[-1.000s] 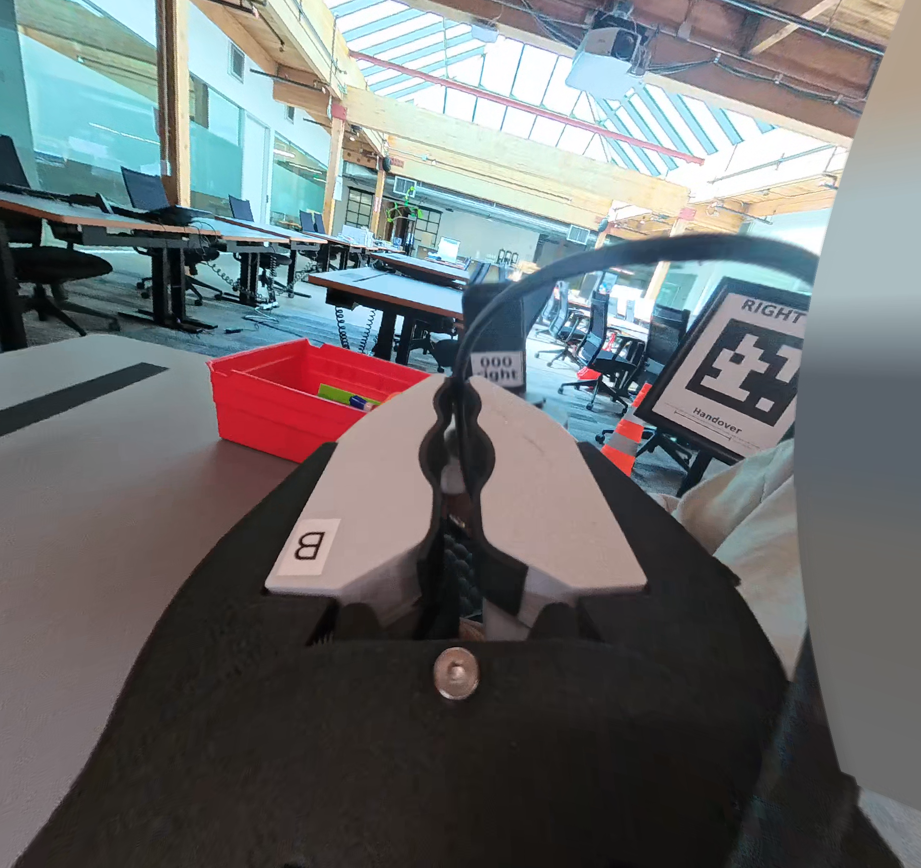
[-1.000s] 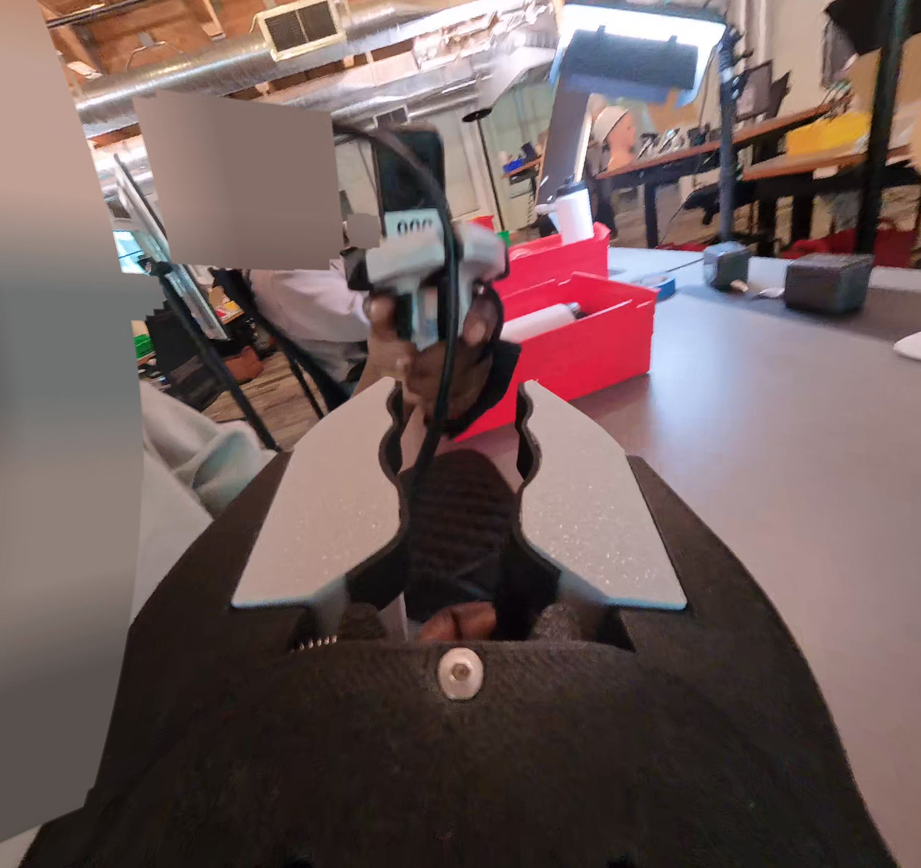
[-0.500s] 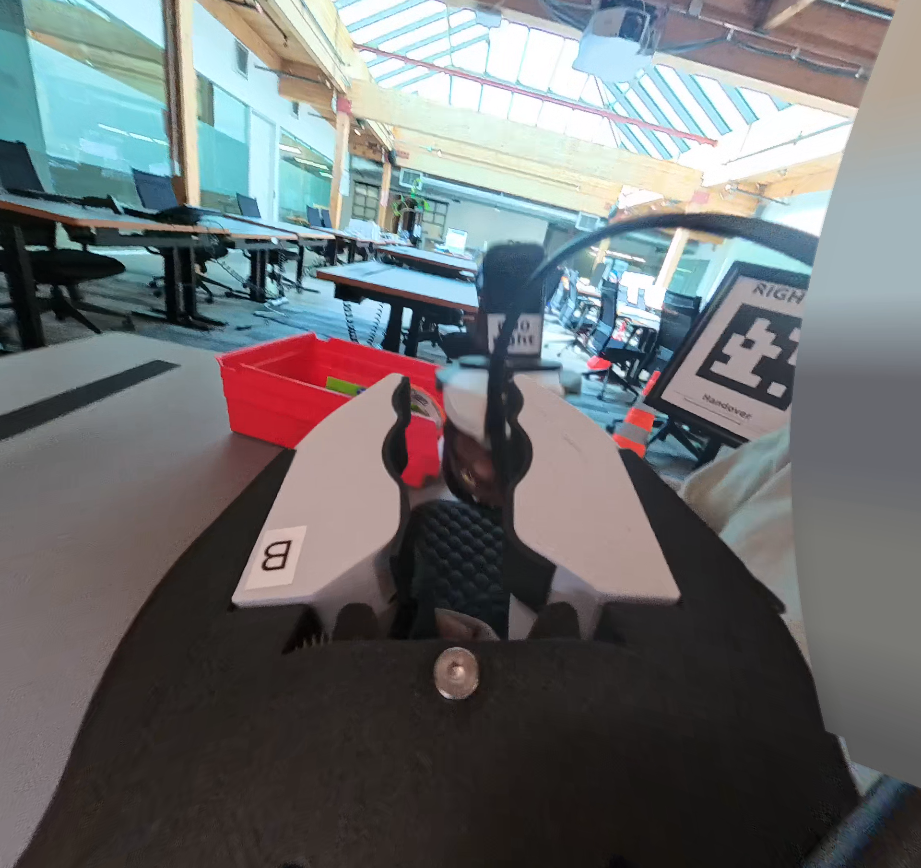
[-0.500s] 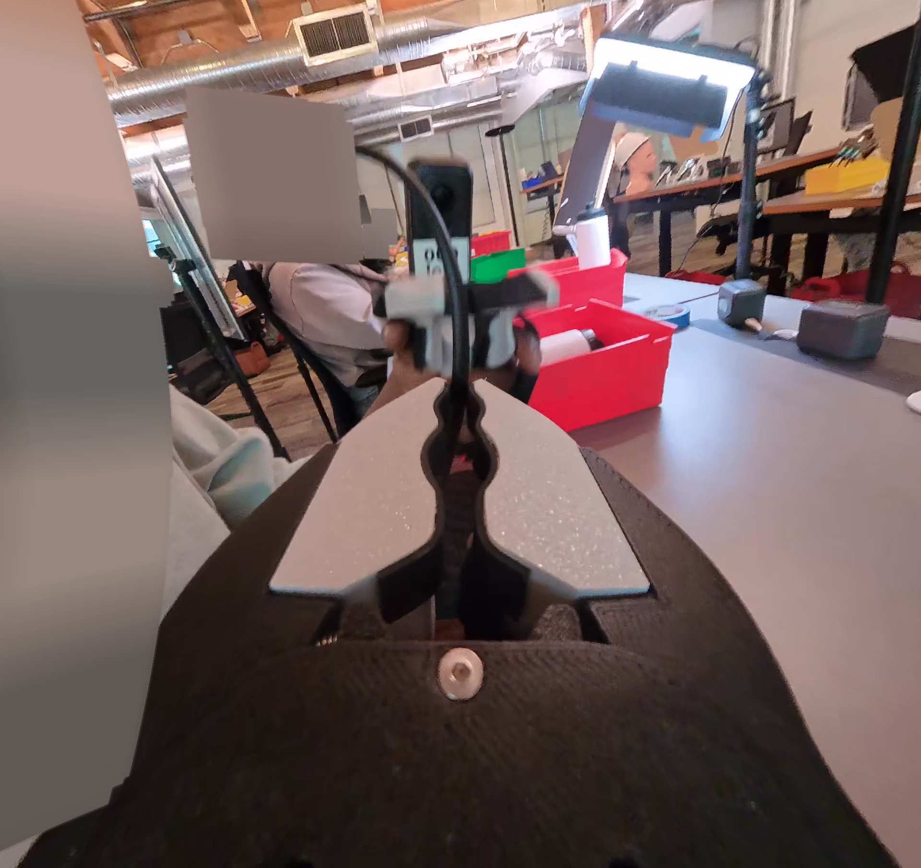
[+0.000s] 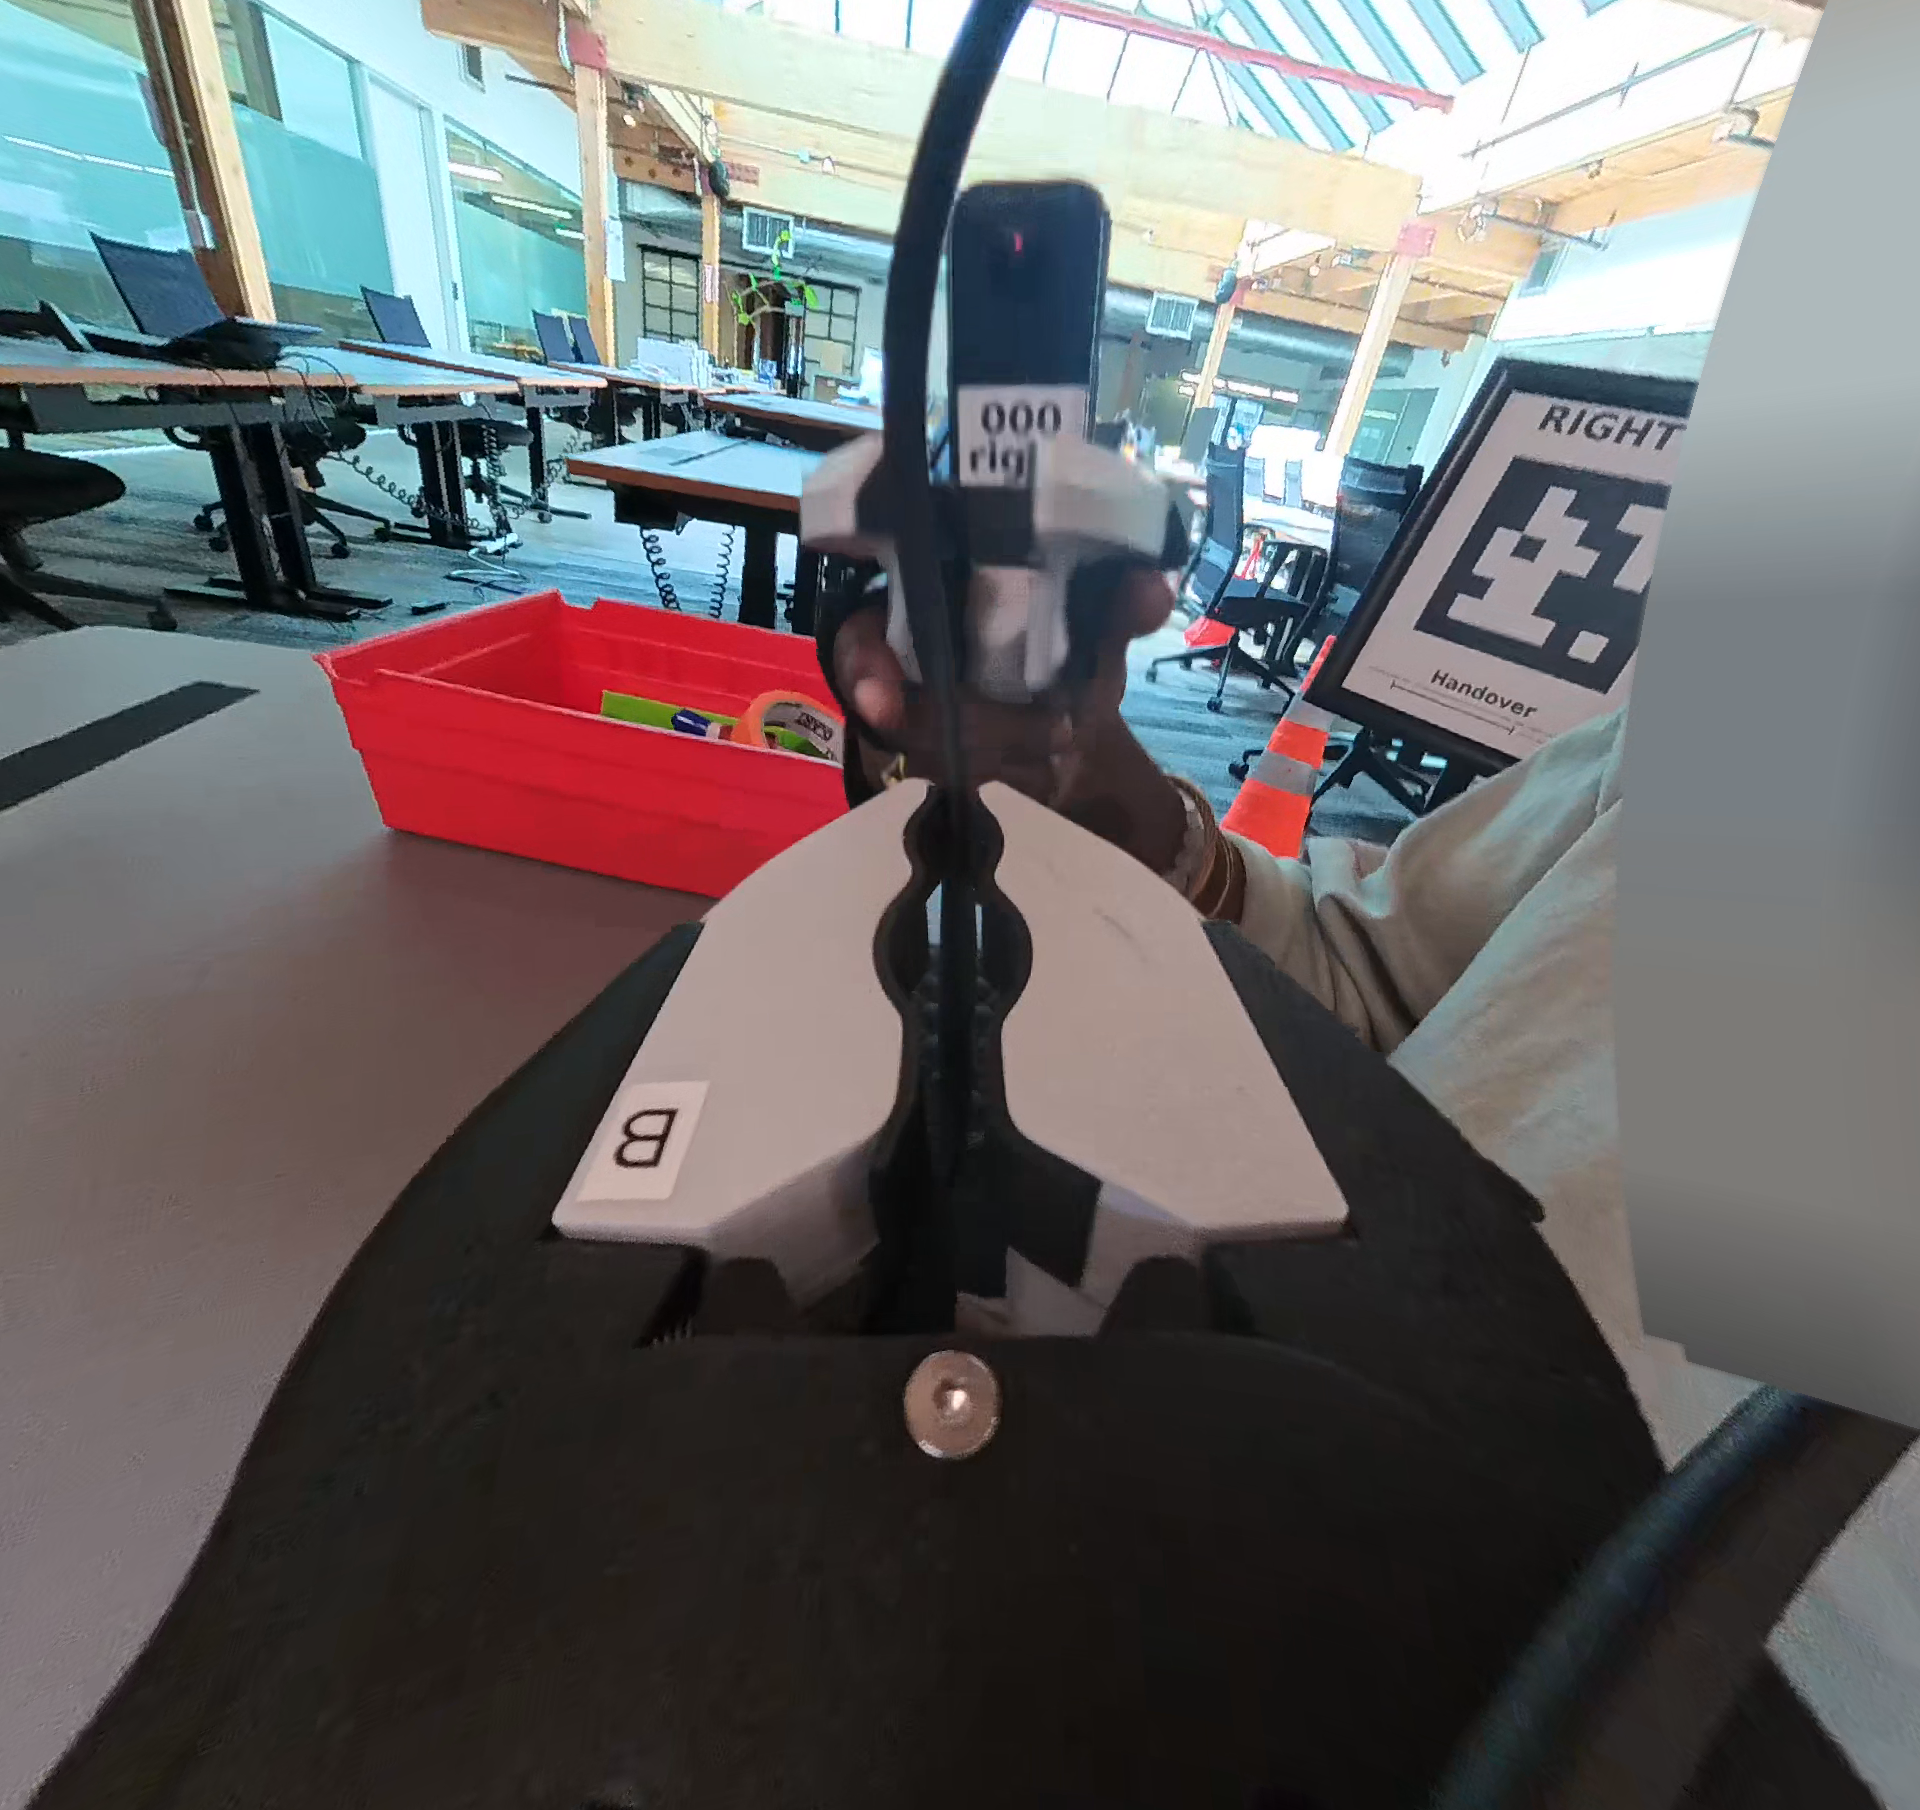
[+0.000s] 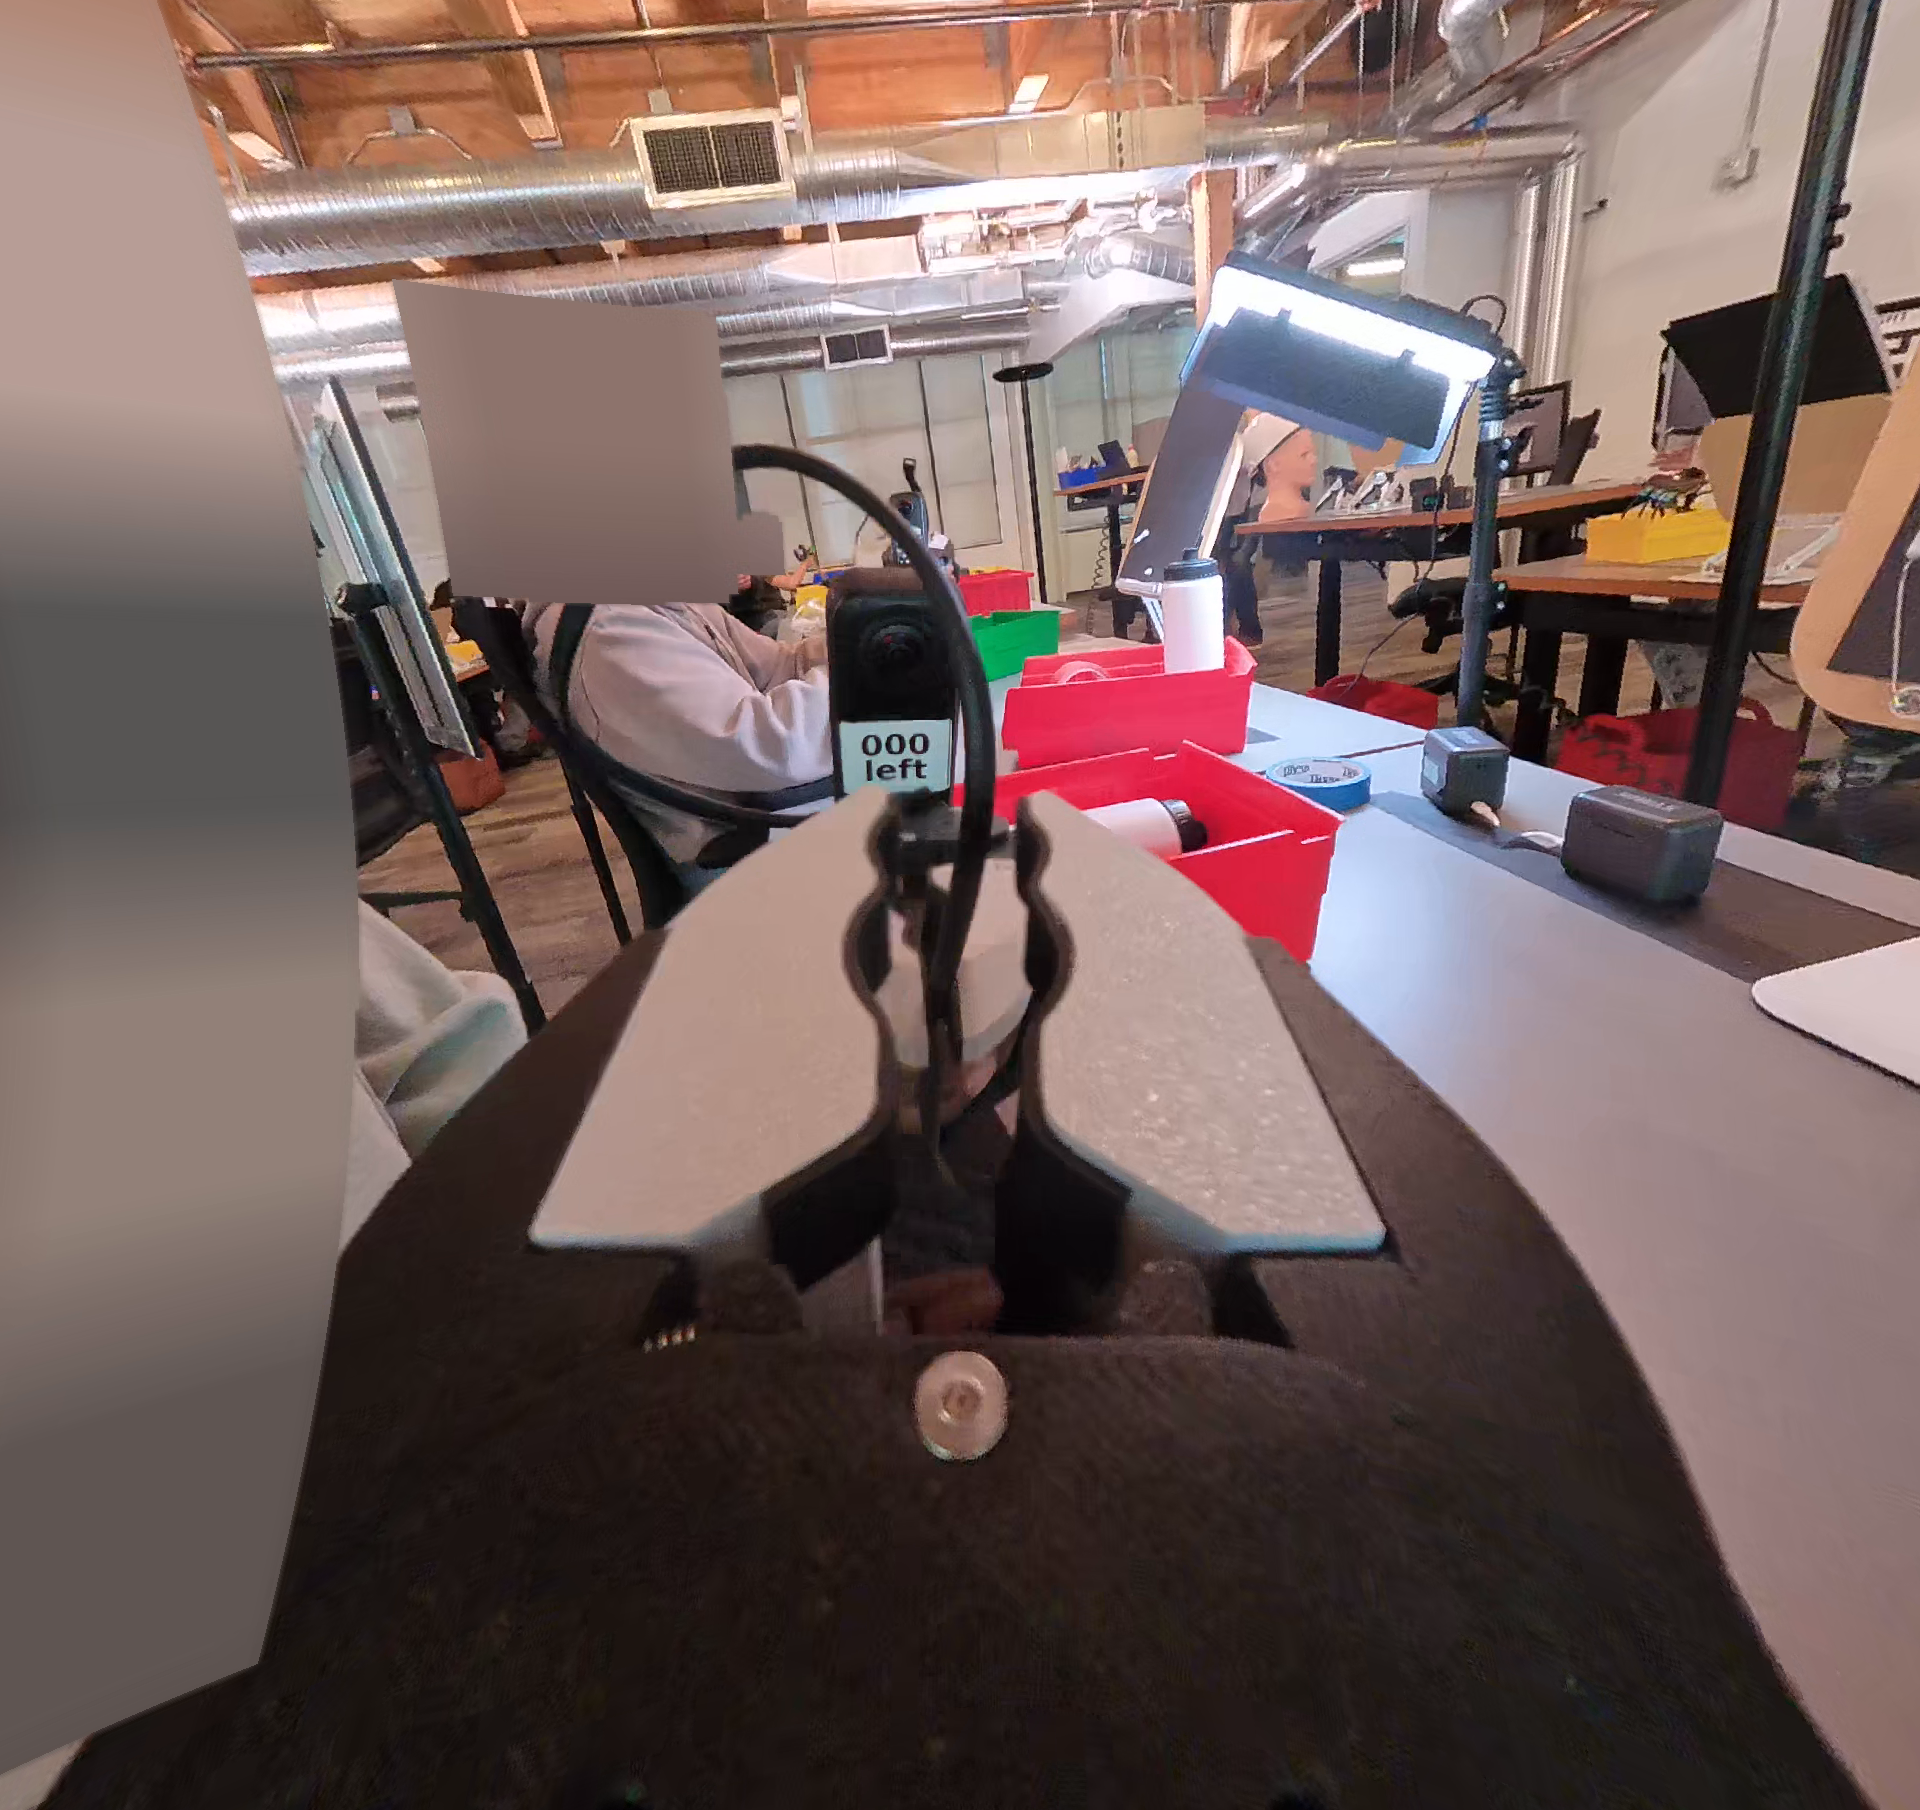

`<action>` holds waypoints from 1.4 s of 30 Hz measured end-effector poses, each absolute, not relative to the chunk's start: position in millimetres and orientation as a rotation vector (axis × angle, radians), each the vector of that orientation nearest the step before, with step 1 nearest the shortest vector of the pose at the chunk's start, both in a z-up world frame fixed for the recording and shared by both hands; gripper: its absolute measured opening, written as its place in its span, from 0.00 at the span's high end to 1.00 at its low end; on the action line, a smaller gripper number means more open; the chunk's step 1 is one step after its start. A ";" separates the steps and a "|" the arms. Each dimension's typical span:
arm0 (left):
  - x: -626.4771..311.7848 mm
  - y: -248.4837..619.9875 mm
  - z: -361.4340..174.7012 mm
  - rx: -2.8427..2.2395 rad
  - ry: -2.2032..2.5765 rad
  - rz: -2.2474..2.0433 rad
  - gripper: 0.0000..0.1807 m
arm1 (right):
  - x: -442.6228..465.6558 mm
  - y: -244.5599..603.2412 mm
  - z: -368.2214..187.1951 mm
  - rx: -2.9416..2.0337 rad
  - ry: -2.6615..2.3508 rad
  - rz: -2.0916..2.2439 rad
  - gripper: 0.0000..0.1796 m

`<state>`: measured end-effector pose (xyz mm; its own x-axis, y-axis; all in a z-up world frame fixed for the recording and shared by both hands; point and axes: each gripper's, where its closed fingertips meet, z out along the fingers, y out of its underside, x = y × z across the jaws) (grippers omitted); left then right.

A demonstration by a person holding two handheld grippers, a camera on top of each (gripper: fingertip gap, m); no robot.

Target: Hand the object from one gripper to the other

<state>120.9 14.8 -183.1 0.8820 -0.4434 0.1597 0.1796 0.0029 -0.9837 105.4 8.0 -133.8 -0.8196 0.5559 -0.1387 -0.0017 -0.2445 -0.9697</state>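
The object is a black cable (image 5: 914, 358). My left gripper (image 5: 951, 796) is shut on it, and the cable rises from the fingertips and arcs up out of the left wrist view. My right gripper (image 6: 954, 810) is open with a narrow gap. The cable (image 6: 971, 711) passes loosely between its fingers (image 6: 1164, 1054) and loops up to the left. The two grippers face each other closely above the grey table (image 5: 208, 981). The right gripper (image 5: 987, 534) shows farther off in the left wrist view, held by a hand. The left gripper's camera (image 6: 894, 690) shows beyond my right fingertips.
A red bin (image 5: 520, 721) with tape rolls stands on the table ahead of the left gripper. An orange cone (image 5: 1283, 773) and a sign board (image 5: 1538, 555) stand beyond the edge. Red bins (image 6: 1247, 856), a blue tape roll (image 6: 1320, 778), grey boxes (image 6: 1642, 841) and a seated person (image 6: 675, 690) lie beyond the right gripper. There is about 5 centimetres between the tips of the two grippers.
Half a second ago the right gripper was shut on the cable and the left was open. Now the left has shut on the cable and the right has opened.
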 end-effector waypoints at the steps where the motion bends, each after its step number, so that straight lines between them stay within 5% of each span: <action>1: 119.1 14.3 -178.7 -1.477 0.212 -0.499 0.98 | 105.3 8.7 -137.6 -0.677 -1.654 2.114 0.84; 11: 113.6 16.1 -138.7 -1.358 0.189 -0.526 0.98 | 100.8 -16.9 -194.7 -0.704 -1.756 2.064 0.80; 17: 112.5 18.4 -133.9 -1.343 0.179 -0.510 0.97 | 103.6 -22.9 -190.1 -0.637 -1.775 2.054 0.98; 24: 110.3 11.5 -160.0 -1.420 0.176 -0.531 0.78 | 108.2 -7.5 -164.2 -0.649 -1.712 2.115 0.98; 37: 121.4 8.5 -180.2 -1.464 0.266 -0.472 0.97 | 108.0 6.3 -143.0 -0.639 -1.653 2.081 0.97; 42: 111.2 8.8 -158.7 -1.390 0.203 -0.477 0.97 | 105.8 5.4 -170.6 -0.686 -1.684 2.054 0.84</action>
<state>111.2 8.8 -158.7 0.8887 -0.4369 0.1388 0.2035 0.1047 -0.9735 105.8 5.4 -170.6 -0.8012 0.5859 -0.1215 0.0043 -0.1975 -0.9803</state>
